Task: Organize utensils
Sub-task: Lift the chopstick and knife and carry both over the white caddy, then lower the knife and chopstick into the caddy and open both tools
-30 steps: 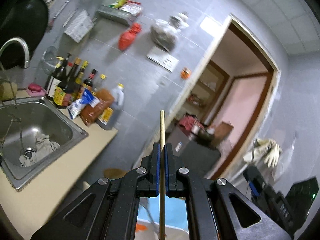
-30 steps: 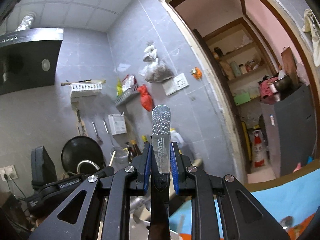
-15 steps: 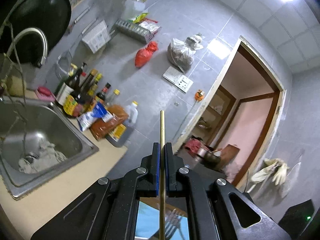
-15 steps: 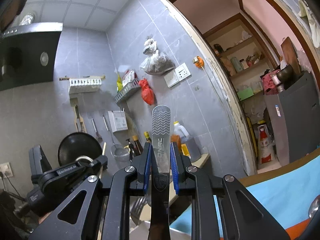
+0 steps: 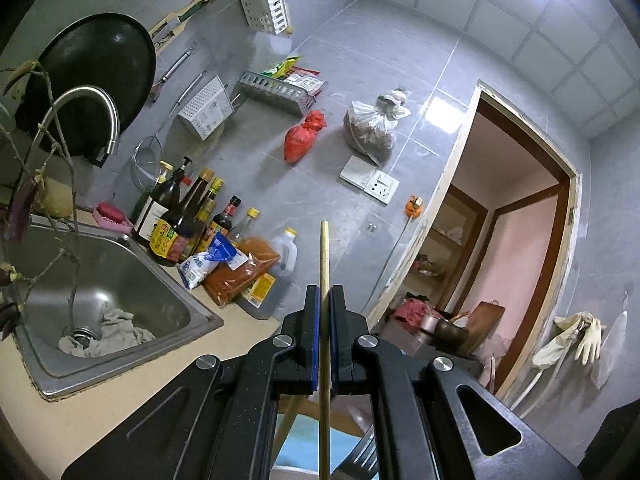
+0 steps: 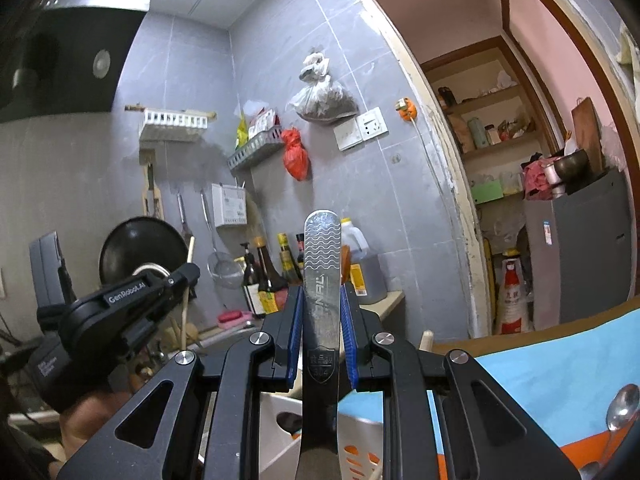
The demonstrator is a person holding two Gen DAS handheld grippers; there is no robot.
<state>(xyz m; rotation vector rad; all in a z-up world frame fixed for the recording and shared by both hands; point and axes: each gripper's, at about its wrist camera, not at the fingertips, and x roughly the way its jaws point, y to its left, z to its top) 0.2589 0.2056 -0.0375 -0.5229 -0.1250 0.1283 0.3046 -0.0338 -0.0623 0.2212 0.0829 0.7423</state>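
Observation:
In the left wrist view my left gripper is shut on a thin wooden chopstick that stands upright between the pads and runs down out of the frame. The right wrist view shows my right gripper shut on the flat steel handle of a utensil, wave-patterned end up; its working end is hidden below. A white slotted utensil holder sits just under the right gripper on a blue cloth. The left gripper also appears at the left there, a hand beneath it, the chopstick held upright.
A steel sink with a rag lies left, with sauce bottles and an oil jug on the counter behind it. A spoon rests on the cloth at the right. A doorway opens at the right.
Both grippers have come down, each keeping its utensil. The blue cloth has risen in the right view, and the white holder and the spoon have come into sight. The left view shows more wall above.

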